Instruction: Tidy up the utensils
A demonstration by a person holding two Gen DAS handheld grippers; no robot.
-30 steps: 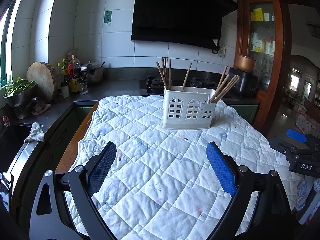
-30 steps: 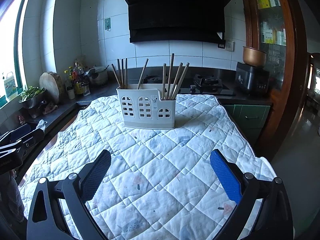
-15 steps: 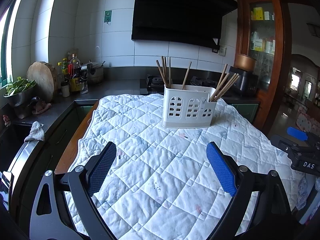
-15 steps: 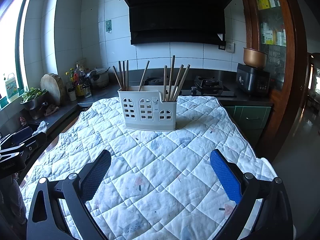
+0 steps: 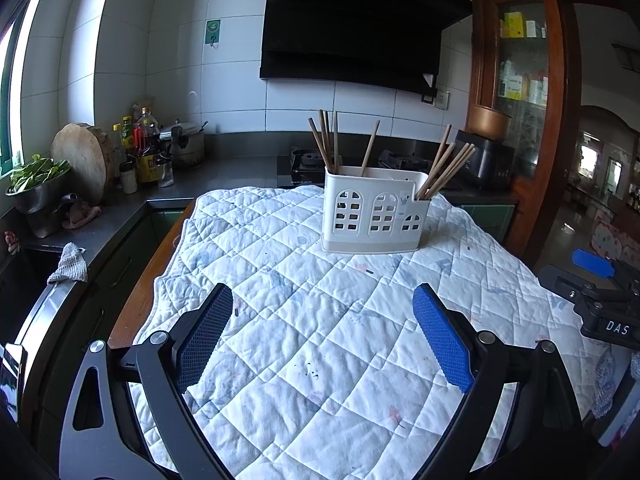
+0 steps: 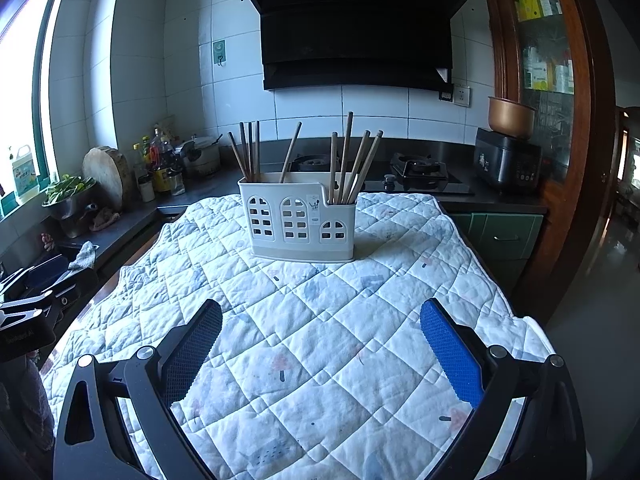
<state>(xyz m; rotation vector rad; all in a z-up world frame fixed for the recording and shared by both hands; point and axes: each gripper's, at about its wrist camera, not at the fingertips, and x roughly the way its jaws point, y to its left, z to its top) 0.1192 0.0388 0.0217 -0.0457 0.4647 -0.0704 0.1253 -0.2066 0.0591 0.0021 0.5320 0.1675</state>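
A white plastic utensil holder [image 5: 374, 212] with arched window cut-outs stands on the quilted cloth [image 5: 320, 340] toward the far side of the table; it also shows in the right wrist view [image 6: 302, 220]. Several wooden chopsticks [image 5: 442, 170] stand upright in its compartments, some at the left [image 6: 248, 152] and some at the right [image 6: 352, 168]. My left gripper [image 5: 322, 334] is open and empty, low over the near cloth. My right gripper [image 6: 320, 348] is open and empty, also near the front, well short of the holder.
A dark counter [image 5: 120, 216] runs along the left with a cutting board [image 5: 80, 160], bottles [image 5: 146, 148] and a bowl of greens [image 5: 34, 184]. A stove [image 6: 416, 172] and rice cooker [image 6: 506, 164] sit behind the table. A wooden cabinet [image 6: 560, 80] stands at right.
Both grippers have drawn back slightly and stay open. The holder and chopsticks have not moved.
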